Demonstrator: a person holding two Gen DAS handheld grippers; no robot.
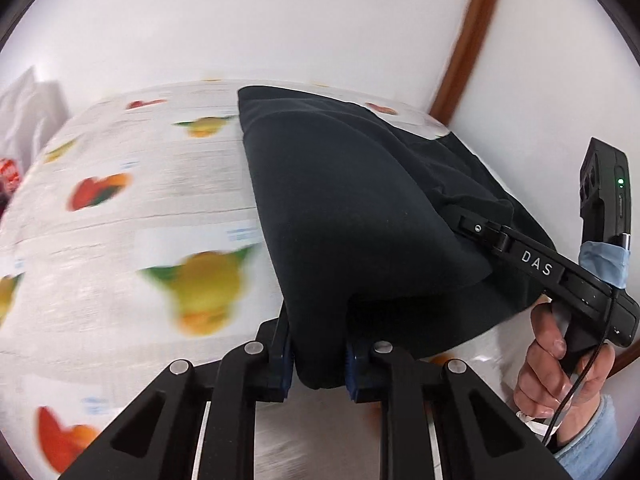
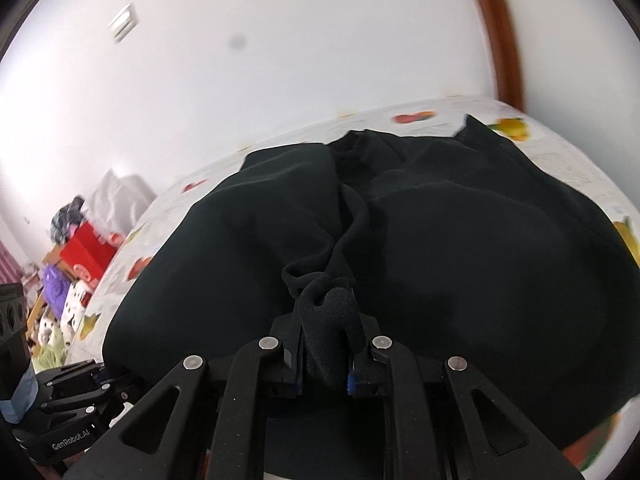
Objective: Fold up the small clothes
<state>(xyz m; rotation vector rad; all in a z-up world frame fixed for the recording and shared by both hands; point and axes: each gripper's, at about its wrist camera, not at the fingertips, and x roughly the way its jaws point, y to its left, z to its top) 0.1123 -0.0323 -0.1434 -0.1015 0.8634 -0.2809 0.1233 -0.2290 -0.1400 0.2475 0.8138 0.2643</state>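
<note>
A black garment (image 1: pixel 340 208) lies on a table covered with a white fruit-print cloth (image 1: pixel 132 208). My left gripper (image 1: pixel 318 364) is shut on the garment's near edge and holds it lifted. In the left wrist view my right gripper (image 1: pixel 476 230) reaches in from the right, its tips buried in the black fabric. In the right wrist view my right gripper (image 2: pixel 324 364) is shut on a bunched fold of the garment (image 2: pixel 480 248), whose drawstring cord (image 2: pixel 352 224) runs up the middle. The left gripper's body (image 2: pixel 76 396) shows at the lower left there.
A white wall and a brown wooden frame (image 1: pixel 464 40) stand behind the table. A red box (image 2: pixel 90 248) and cluttered items sit beyond the table's left end. A white bag (image 1: pixel 24 108) is at far left.
</note>
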